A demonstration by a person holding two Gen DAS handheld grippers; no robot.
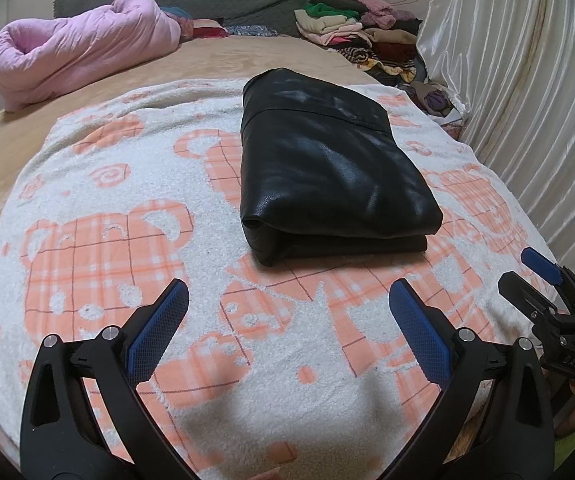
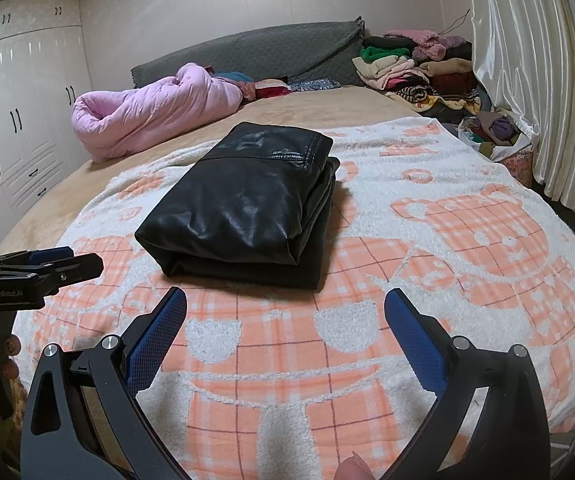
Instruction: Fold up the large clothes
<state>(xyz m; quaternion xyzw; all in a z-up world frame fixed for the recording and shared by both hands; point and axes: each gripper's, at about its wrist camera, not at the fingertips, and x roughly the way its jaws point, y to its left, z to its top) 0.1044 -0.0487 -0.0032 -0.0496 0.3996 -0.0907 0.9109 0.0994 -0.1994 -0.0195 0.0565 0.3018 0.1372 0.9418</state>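
Leather lay folded ahead of you: the glossy black leather jacket sat in a neat rectangular stack on the white fleece blanket with orange plaid bears, near the middle of the bed. Your left gripper and right gripper both hovered at the near edge, fingers spread wide, gripping nothing, well apart from the jacket.

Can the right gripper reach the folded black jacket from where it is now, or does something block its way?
Probably yes. The right gripper is open and empty, and only bare bear-print blanket lies between its fingers and the near edge of the black jacket. The left gripper stands off to the side.
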